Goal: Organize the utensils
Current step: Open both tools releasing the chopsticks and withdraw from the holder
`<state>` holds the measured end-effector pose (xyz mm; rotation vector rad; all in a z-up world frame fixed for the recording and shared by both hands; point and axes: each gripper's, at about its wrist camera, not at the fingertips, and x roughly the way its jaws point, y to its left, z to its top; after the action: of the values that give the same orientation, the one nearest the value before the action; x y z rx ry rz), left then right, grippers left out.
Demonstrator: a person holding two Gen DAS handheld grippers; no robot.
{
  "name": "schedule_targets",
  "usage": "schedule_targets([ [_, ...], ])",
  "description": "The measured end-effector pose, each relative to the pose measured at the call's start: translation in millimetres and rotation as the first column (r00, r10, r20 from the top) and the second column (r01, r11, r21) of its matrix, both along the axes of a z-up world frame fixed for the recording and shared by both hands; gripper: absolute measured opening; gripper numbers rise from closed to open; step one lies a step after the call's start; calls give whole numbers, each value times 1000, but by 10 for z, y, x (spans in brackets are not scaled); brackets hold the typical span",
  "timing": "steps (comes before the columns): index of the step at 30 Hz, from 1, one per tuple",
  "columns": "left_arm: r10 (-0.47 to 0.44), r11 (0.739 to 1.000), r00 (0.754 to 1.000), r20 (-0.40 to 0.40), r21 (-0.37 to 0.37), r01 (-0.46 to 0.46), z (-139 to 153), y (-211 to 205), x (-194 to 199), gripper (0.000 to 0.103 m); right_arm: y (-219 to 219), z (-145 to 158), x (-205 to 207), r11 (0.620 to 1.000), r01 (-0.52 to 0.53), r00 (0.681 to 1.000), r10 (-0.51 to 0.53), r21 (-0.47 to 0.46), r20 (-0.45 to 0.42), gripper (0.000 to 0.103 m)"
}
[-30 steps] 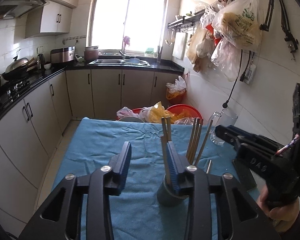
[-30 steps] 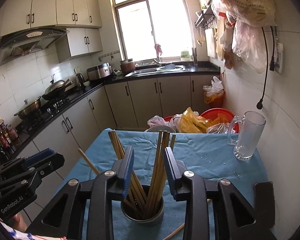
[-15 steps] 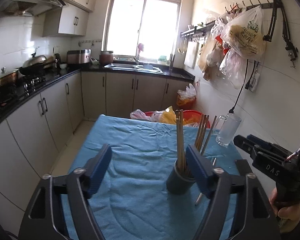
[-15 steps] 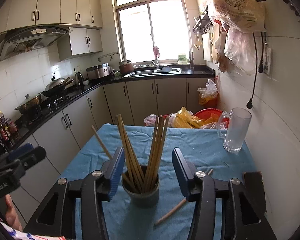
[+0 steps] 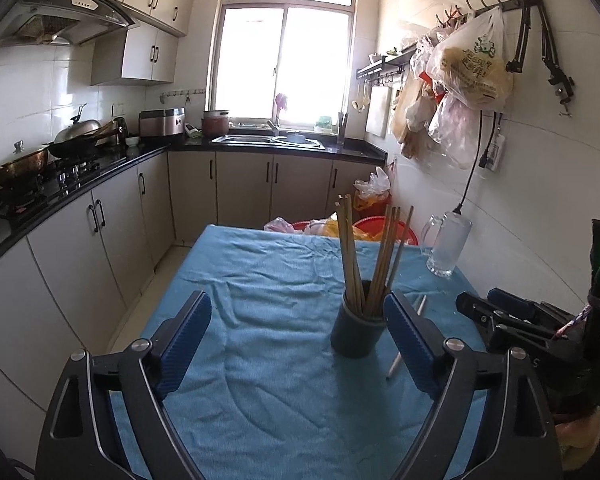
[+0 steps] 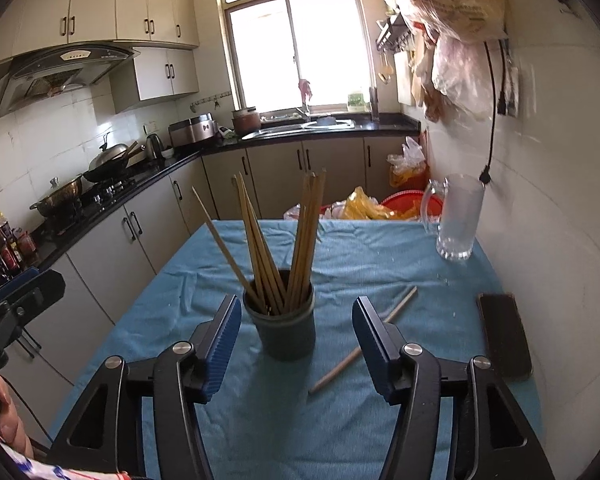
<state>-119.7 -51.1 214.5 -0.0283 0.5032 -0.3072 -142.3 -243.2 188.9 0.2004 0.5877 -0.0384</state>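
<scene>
Most chopsticks (image 6: pixel 278 248) stood in the holder (image 6: pixel 286 330); one, perhaps two, lay on the bench (image 6: pixel 380 420). Both tools, left (image 5: pixel 298 344) and right (image 6: pixel 296 348), were opening, empty.

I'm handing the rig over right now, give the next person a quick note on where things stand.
Left gripper: empty, jaws opening.
Right gripper: empty, jaws opening, the holder ahead between its fingers but not touched.
Most chopsticks stand in the holder on the blue cloth.
Left to do: one loose chopstick lies on the cloth right of the holder; put it in.
</scene>
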Motion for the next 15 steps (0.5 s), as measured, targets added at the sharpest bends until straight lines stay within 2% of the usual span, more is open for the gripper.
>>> schedule_targets([
  [8,29,999,999,-23,45,-28,-192,-1,-212,89,-55,-182,-234,999,34,999,-32,40,-41,63],
  [11,88,995,996,1,54,-88,-213,39,-316,97,-65,-209,-329,997,47,998,-45,55,-48,64],
  [15,179,980,981,72,78,-185,-150,83,-480,99,-49,-228,-496,995,74,997,-71,69,-35,65],
])
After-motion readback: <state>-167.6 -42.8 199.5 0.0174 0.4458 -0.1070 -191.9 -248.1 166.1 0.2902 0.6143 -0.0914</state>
